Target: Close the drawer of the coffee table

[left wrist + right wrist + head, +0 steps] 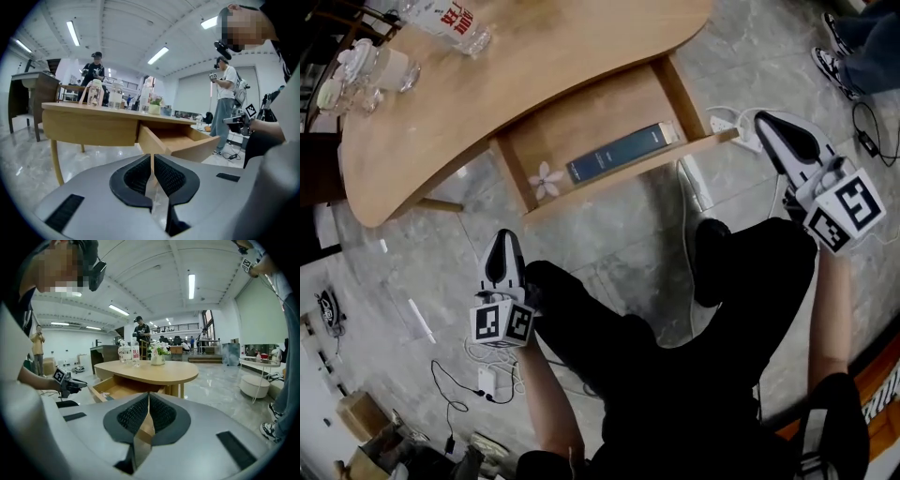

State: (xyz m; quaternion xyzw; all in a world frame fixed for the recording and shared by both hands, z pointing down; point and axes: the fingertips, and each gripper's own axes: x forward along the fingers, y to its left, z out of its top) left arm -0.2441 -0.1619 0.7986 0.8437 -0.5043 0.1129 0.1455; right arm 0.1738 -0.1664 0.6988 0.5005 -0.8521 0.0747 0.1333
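I see the drawer [581,127] standing pulled far out from under the wooden counter [534,56]. It lies ahead of my left hand-held gripper [503,240] and a little to its right, and ahead of my right hand-held gripper [765,122] and to its left. Both hand-held grippers are low, apart from the drawer front and touching nothing. Each one has its jaws pressed together with nothing between them, as both gripper views show plainly. Inside the drawer lie only a dark book [619,153] and a small white flower [547,178], so I judge the load light. The drawer itself looks like stiff wood that should slide straight if it is pushed evenly. I can see no handle on the front panel, and I think none is needed: the closed tips can press flat on the outer face of that panel. I would choose the middle, or both ends together, because a push at one corner may skew it. A bottle [450,21] and some glasses [366,70] stand on the counter beyond the left hand-held gripper, so the push should be gentle and not a slam.
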